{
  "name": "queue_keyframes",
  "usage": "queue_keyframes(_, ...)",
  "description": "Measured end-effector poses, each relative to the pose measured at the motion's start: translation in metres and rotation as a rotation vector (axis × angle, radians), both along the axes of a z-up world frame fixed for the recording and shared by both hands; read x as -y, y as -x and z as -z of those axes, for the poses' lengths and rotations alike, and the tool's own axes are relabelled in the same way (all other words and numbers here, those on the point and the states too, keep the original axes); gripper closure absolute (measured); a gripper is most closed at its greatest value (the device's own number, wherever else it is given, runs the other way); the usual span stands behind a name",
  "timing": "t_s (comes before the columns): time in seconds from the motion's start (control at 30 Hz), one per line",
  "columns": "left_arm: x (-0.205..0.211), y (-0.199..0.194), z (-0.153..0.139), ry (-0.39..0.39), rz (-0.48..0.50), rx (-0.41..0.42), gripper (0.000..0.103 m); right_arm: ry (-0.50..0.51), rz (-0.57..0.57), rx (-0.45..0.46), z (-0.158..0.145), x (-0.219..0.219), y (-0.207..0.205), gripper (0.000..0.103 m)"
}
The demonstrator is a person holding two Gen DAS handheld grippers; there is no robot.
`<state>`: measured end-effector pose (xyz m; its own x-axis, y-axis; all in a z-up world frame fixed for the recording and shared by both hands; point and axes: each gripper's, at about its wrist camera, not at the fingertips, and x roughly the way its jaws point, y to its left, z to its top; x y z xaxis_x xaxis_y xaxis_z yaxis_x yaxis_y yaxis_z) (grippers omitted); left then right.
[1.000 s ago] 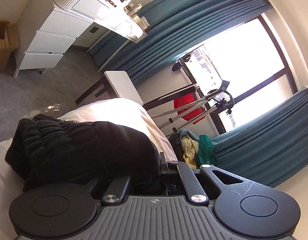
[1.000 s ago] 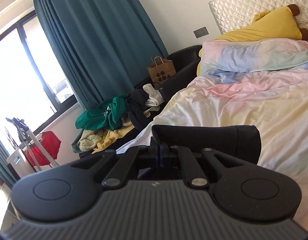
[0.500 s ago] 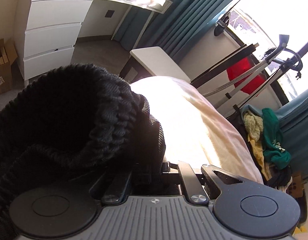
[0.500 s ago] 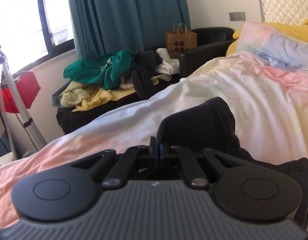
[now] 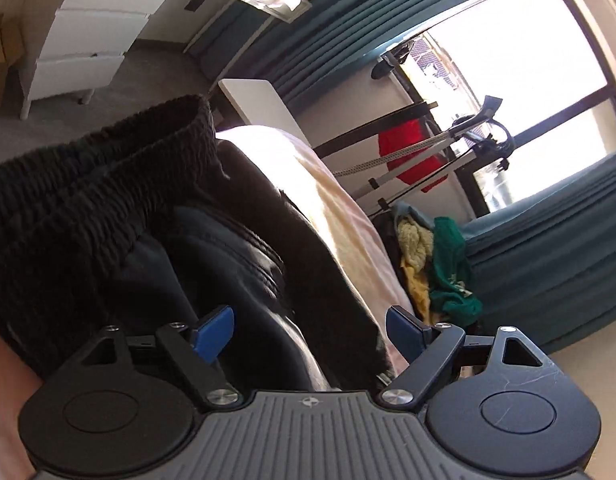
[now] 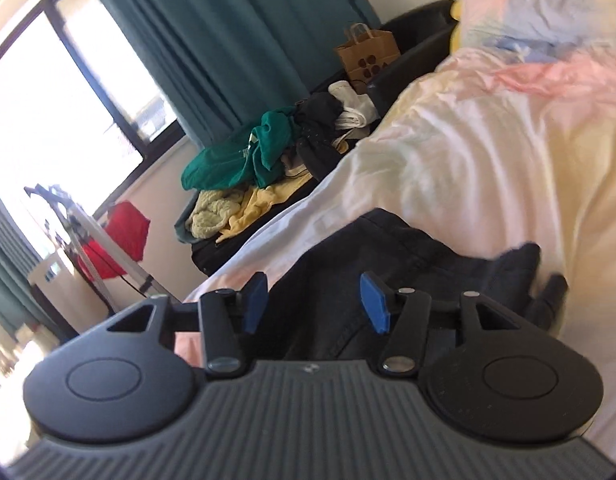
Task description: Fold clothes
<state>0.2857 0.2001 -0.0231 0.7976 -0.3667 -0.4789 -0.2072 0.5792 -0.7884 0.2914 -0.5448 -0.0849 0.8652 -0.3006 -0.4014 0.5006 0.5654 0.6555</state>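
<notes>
Black pants [image 5: 155,216] seen bunched at bed [image 6: 488,168] edge. Left gripper [image 5: 308,330] held wide apart over them, nothing gripped. Right gripper [image 6: 314,300] likewise spread wide, nothing held.

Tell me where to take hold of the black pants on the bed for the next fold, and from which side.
Grip the ribbed elastic waistband of the black pants. It is the thickest, firmest edge and stands bunched up above the bed sheet, so a finger can likely slip under it. Bring the open left gripper straight forward over the garment, since the band lies ahead and slightly left of it.
</notes>
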Motion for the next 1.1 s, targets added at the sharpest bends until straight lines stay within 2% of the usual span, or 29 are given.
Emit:
queue_keyframes(0.07,0.008,0.038,0.015,0.093,-0.049,0.003,0.011,-0.111,0.007,0.040,0.013,-0.005,0.031,0.044)
queue_keyframes(0.17,0.014,0.072,0.048,0.150,-0.153,-0.061,0.011,-0.283,-0.032,0.052,0.042,-0.019,0.060,0.044)
queue_keyframes(0.23,0.012,0.084,0.076,0.256,-0.210,-0.118,0.011,-0.383,-0.073,0.052,0.058,-0.028,0.067,0.044)
queue_keyframes(0.3,0.005,0.080,0.100,0.336,-0.230,-0.157,0.011,-0.455,-0.117,0.042,0.069,-0.035,0.066,0.044)
queue_keyframes(0.33,0.001,0.075,0.106,0.357,-0.233,-0.140,0.011,-0.486,-0.144,0.038,0.074,-0.039,0.064,0.044)
queue_keyframes(0.37,-0.003,0.070,0.112,0.377,-0.235,-0.118,0.011,-0.512,-0.176,0.036,0.079,-0.044,0.059,0.038)
queue_keyframes(0.4,-0.006,0.063,0.116,0.381,-0.231,-0.095,0.011,-0.530,-0.199,0.033,0.084,-0.048,0.054,0.027)
queue_keyframes(0.43,-0.007,0.057,0.118,0.375,-0.233,-0.077,0.011,-0.541,-0.214,0.030,0.089,-0.051,0.048,0.024)
queue_keyframes(0.53,-0.010,0.039,0.126,0.356,-0.240,-0.026,0.011,-0.574,-0.261,0.021,0.103,-0.062,0.030,0.023)
queue_keyframes(0.63,-0.011,0.019,0.127,0.316,-0.245,0.008,0.011,-0.527,-0.278,0.031,0.102,-0.065,0.013,0.019)
queue_keyframes(0.7,-0.011,0.002,0.126,0.261,-0.237,0.022,0.016,-0.498,-0.237,0.062,0.101,-0.057,0.008,0.019)
queue_keyframes(0.77,-0.013,-0.006,0.128,0.250,-0.252,0.040,0.025,-0.480,-0.188,0.094,0.102,-0.048,0.004,0.021)
queue_keyframes(0.8,-0.015,-0.010,0.128,0.254,-0.267,0.044,0.026,-0.476,-0.159,0.105,0.103,-0.043,0.004,0.024)
queue_keyframes(0.87,-0.020,-0.020,0.128,0.262,-0.297,0.052,0.043,-0.465,-0.082,0.117,0.108,-0.030,0.003,0.033)
queue_keyframes(0.9,-0.021,-0.024,0.129,0.265,-0.304,0.047,0.046,-0.449,-0.044,0.114,0.110,-0.024,0.003,0.044)
queue_keyframes(0.93,-0.024,-0.029,0.129,0.266,-0.305,0.041,0.053,-0.434,-0.006,0.112,0.113,-0.019,0.004,0.051)
queue_keyframes(0.97,-0.026,-0.033,0.129,0.262,-0.303,0.037,0.060,-0.418,0.025,0.111,0.115,-0.014,0.004,0.072)
queue_keyframes(1.0,-0.027,-0.037,0.128,0.257,-0.301,0.033,0.064,-0.402,0.052,0.112,0.118,-0.011,0.005,0.085)
queue_keyframes(1.07,-0.027,-0.045,0.126,0.237,-0.304,0.033,0.078,-0.331,0.087,0.125,0.119,-0.010,0.009,0.090)
queue_keyframes(1.1,-0.026,-0.038,0.122,0.224,-0.309,0.040,0.081,-0.294,0.094,0.120,0.115,-0.014,0.009,0.090)
